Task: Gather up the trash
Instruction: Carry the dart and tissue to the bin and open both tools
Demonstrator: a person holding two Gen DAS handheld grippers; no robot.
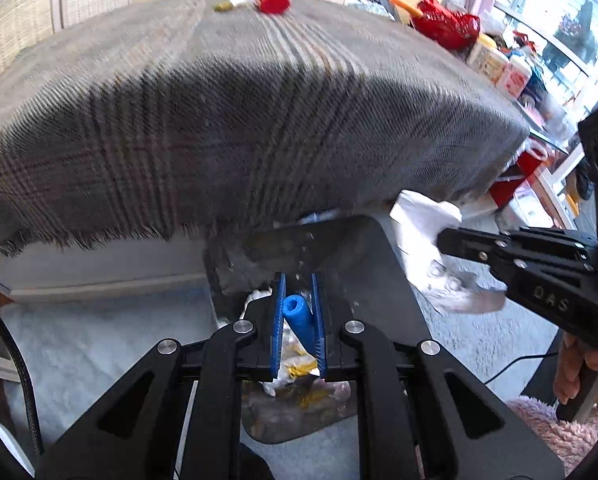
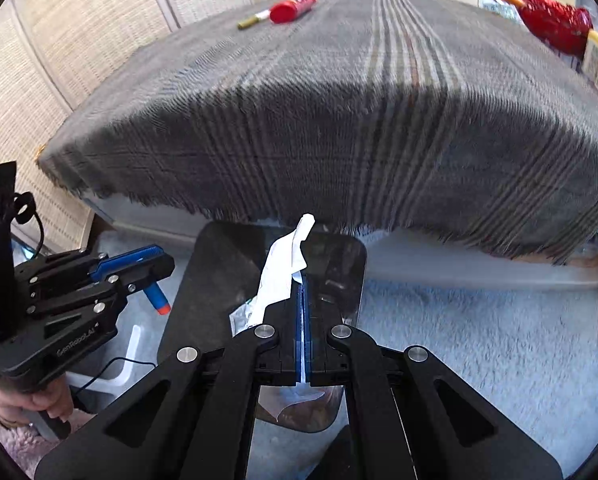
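Observation:
My left gripper point(image 1: 299, 280) is shut on a blue foam dart point(image 1: 299, 316), which stands upright between the blue pads; its orange tip shows in the right wrist view point(image 2: 162, 309). It hangs over a dark, smoky-sided trash bin point(image 1: 379, 280) on the floor, with wrappers point(image 1: 299, 372) lying inside. My right gripper point(image 2: 304, 280) is shut on a crumpled white tissue point(image 2: 283, 268) above the same bin point(image 2: 219, 264). In the left wrist view the right gripper point(image 1: 443, 240) comes in from the right with the tissue point(image 1: 419, 220). The left gripper point(image 2: 159, 260) sits at the left of the right wrist view.
A low table under a grey plaid cloth point(image 1: 219, 120) stands just behind the bin. A red can point(image 2: 293, 6) and a marker point(image 2: 253, 20) lie at its far side. Red bags and boxes point(image 1: 447, 24) crowd the right. Pale blue carpet point(image 2: 479, 340) surrounds the bin.

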